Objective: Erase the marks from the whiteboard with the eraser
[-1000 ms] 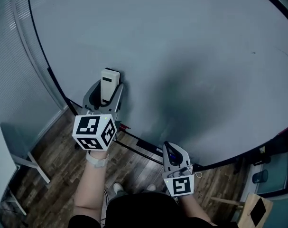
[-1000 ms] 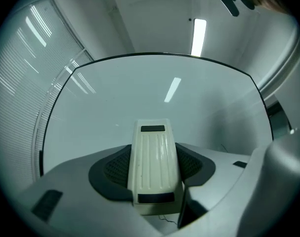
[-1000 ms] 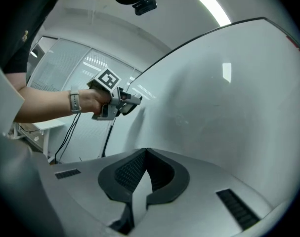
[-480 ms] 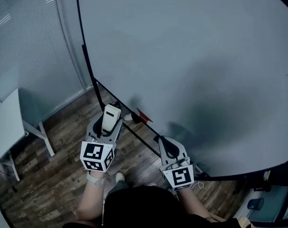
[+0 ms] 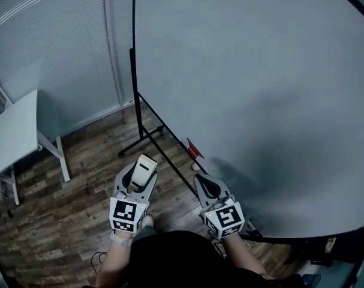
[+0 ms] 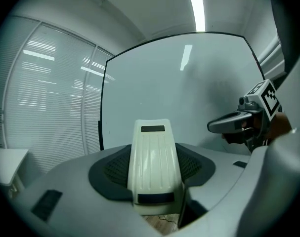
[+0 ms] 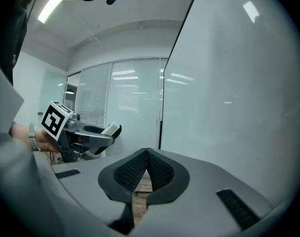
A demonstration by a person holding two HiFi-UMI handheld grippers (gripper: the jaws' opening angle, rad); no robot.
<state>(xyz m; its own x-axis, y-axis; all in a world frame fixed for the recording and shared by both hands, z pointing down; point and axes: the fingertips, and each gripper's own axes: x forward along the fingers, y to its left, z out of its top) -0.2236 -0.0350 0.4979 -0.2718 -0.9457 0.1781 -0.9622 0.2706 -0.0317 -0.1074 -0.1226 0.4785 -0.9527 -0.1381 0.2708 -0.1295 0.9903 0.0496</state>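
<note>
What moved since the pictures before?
The left gripper drew the eraser away from the whiteboard, down and back toward the person, over the floor. Same as before: it holds the eraser, and the right gripper is shut and empty.

eraser (image 6: 154, 157): cream, dark bands at both ends
whiteboard (image 5: 259, 83): pale grey-white, black frame
left gripper (image 5: 141, 174): grey, black-and-white squared cube
floor (image 5: 80, 179): brown wood planks

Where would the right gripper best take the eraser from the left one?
Probably the eraser by its free end: it sticks out past the left gripper, whose jaws clamp its long sides. Open the shut right gripper and come from ahead, across its width.
</note>
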